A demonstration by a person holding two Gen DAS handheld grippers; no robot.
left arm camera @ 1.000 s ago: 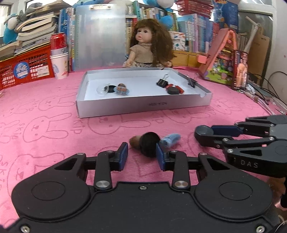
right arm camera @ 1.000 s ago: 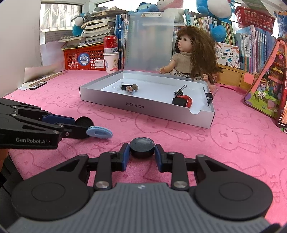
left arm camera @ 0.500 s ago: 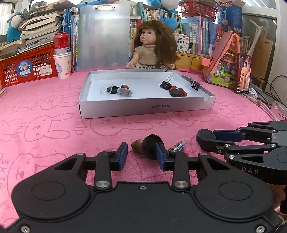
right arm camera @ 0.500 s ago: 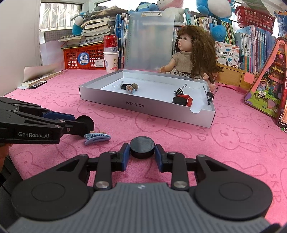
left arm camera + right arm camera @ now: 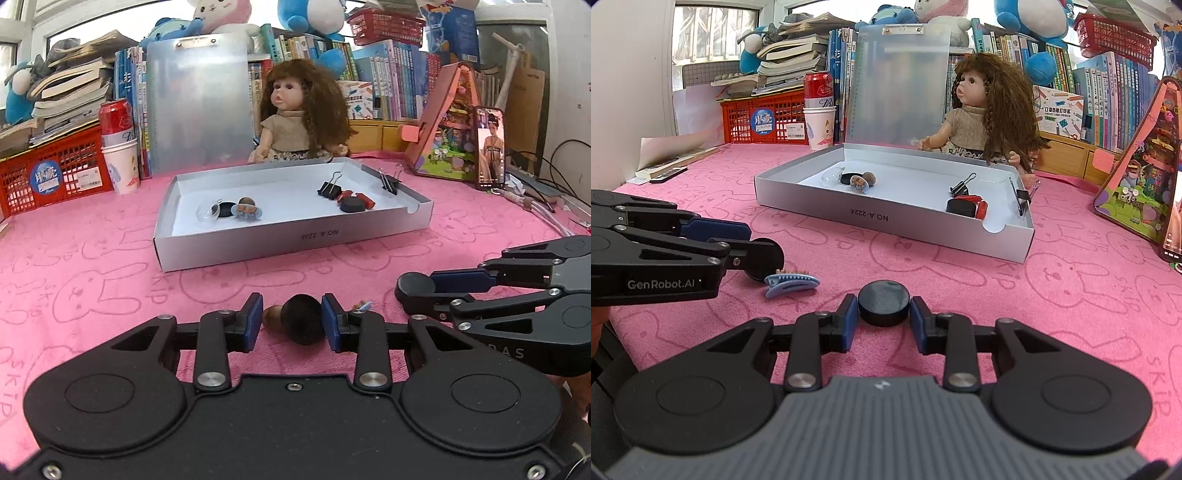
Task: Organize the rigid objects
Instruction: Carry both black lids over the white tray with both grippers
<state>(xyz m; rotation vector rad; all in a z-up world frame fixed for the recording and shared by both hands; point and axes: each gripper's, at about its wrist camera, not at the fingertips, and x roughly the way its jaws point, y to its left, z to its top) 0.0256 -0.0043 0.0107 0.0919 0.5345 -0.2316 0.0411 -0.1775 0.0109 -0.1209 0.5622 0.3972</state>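
A grey box (image 5: 295, 243) (image 5: 886, 221) holds binder clips, a black disc, red pieces and small trinkets. My left gripper (image 5: 291, 319) stands around a black round piece (image 5: 304, 317) with a brown bead (image 5: 271, 319) beside it; the right pad touches it, the left pad stands off. My right gripper (image 5: 882, 321) is closed around a black puck (image 5: 884, 302) on the pink cloth. A blue hair clip (image 5: 790, 284) lies on the cloth by the left gripper's tip, and shows partly in the left wrist view (image 5: 364, 306).
A doll (image 5: 299, 110) sits behind the box. A red basket (image 5: 48, 173), a can on paper cups (image 5: 118, 147), a clear clipboard (image 5: 199, 99) and books line the back. A toy house (image 5: 454, 129) and cables (image 5: 546, 210) are at the right.
The blue hair clip has dropped from beside the left gripper's load onto the cloth. The left gripper has lifted a little with the black piece. The right gripper stays on the puck.
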